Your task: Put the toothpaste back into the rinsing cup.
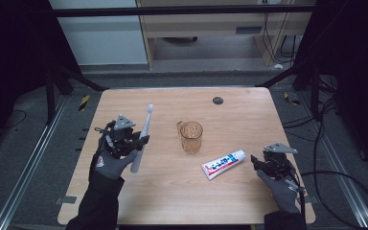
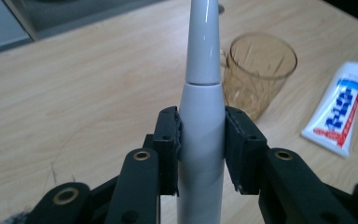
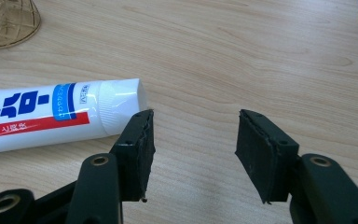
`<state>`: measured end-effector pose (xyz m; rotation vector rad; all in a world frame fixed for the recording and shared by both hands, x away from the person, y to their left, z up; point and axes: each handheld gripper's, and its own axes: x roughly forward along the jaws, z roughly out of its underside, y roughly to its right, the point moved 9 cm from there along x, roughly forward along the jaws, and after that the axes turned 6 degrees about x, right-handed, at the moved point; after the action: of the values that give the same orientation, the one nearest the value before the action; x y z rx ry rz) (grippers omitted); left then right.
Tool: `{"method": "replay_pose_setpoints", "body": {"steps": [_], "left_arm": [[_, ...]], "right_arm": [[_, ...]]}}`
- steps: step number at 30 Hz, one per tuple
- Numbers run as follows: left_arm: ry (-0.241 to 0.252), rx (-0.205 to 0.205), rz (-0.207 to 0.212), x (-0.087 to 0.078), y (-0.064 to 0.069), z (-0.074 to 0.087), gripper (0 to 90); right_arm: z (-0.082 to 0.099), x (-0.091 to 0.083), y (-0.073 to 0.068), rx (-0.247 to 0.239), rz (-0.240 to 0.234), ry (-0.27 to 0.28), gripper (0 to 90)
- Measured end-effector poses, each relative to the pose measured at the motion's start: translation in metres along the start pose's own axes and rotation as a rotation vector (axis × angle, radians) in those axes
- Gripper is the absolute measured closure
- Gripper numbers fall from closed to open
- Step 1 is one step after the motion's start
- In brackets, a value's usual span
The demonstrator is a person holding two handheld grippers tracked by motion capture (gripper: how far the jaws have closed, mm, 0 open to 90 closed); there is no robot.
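A white electric toothbrush point(image 1: 143, 139) is held off the wooden table point(image 1: 230, 191) at the left, head pointing away from me. My left gripper point(image 1: 135, 143) is shut on its handle; in the left gripper view both pads press the white handle point(image 2: 201, 140). An amber patterned glass cup point(image 1: 191, 137) stands upright at the table's middle, also seen as the cup point(image 2: 259, 70) beyond the brush. A white toothpaste tube point(image 1: 224, 164) with blue and red print lies flat right of the cup. My right gripper point(image 1: 255, 165) stands open just right of the tube's cap point(image 3: 121, 105), nothing between its pads.
A small dark round disc point(image 1: 217, 100) sits near the table's far edge. Cables trail over the floor at the right. The table's front right corner lies close under my right hand.
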<state>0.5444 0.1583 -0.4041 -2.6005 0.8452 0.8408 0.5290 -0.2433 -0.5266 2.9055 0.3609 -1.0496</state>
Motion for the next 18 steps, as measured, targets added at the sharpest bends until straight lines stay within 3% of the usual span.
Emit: {"method": "replay_pose_setpoints", "body": {"steps": [5, 12, 18], "left_arm": [[0.074, -0.012, -0.044, -0.001, -0.003, -0.020, 67.3], [0.187, -0.026, -0.079, 0.006, 0.002, -0.046, 67.3], [0.251, -0.048, -0.057, 0.016, 0.006, -0.066, 67.3]], "right_arm": [[-0.001, 0.000, 0.001, -0.001, 0.005, 0.006, 46.4], [-0.001, 0.000, 0.002, -0.001, 0.011, 0.016, 46.2], [-0.001, 0.000, 0.003, -0.002, 0.016, 0.023, 46.1]]}}
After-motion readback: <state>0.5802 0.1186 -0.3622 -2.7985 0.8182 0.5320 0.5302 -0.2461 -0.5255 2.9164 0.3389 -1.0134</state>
